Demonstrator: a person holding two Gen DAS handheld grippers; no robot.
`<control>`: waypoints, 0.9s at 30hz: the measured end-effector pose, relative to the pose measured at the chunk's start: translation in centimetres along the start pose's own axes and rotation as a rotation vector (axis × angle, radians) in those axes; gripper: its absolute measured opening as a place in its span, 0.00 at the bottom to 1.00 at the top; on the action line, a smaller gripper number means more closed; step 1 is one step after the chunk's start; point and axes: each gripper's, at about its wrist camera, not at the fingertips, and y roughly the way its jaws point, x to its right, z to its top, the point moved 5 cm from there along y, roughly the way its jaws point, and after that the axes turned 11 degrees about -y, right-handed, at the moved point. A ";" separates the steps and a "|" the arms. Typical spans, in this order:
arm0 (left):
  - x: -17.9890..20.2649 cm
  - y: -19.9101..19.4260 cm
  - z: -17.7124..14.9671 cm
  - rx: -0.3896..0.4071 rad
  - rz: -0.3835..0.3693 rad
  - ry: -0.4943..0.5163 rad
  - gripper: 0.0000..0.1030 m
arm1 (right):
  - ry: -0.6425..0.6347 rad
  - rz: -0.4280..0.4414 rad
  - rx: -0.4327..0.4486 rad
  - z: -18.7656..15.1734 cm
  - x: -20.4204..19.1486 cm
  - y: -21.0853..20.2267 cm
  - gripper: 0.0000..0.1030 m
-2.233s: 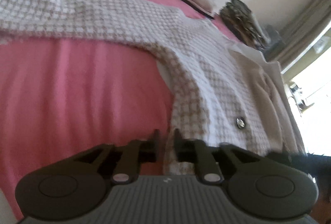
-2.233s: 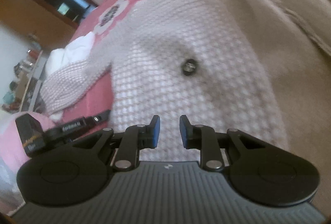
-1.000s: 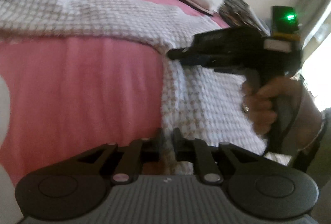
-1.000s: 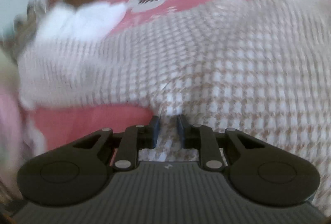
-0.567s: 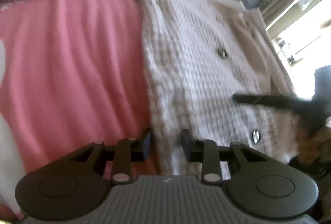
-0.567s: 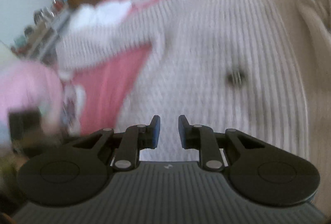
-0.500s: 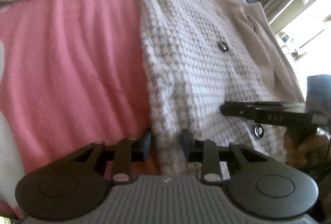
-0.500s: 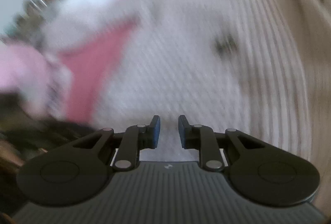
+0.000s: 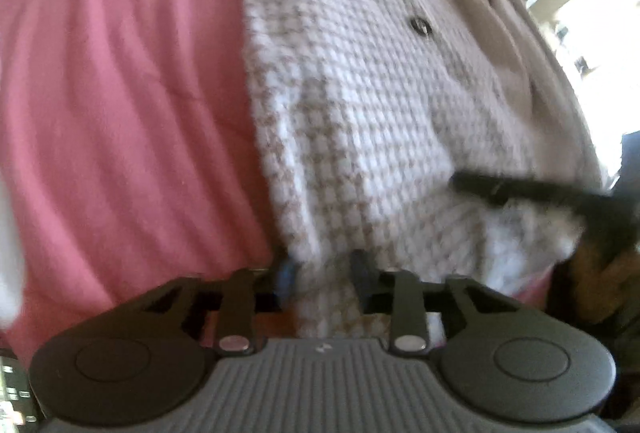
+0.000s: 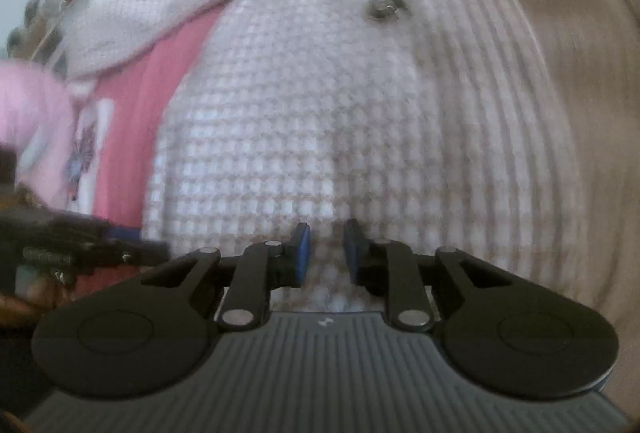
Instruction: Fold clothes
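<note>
Pinching hem of cardigan (image 9: pixel 380 93), spread on pink bedsheet (image 9: pixel 120 93): left gripper (image 9: pixel 323 269) clamped on it. Right gripper (image 10: pixel 325 253) narrow over front, grip unclear. Likely light, floppy, stretchy; take hem corners.

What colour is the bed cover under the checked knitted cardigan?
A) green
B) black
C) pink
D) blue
C: the bed cover beside and under the checked knitted cardigan shows plainly pink in the left wrist view, and the same pink shows beside the cardigan in the right wrist view.
</note>
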 end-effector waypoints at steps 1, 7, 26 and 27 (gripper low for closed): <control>-0.1 -0.1 -0.4 -0.013 0.011 0.005 0.07 | 0.025 0.008 0.002 0.5 0.0 -0.7 0.17; -1.4 -1.0 -0.9 -0.039 0.032 -0.014 0.08 | -0.081 -0.022 -0.010 -0.3 -2.3 -3.6 0.19; 5.8 -1.5 5.9 0.191 0.046 0.178 0.50 | 0.350 -0.301 0.523 -2.3 10.2 -22.7 0.49; 6.9 -0.7 6.2 0.195 0.035 0.200 0.51 | 0.368 -0.379 0.518 -3.0 11.7 -24.0 0.49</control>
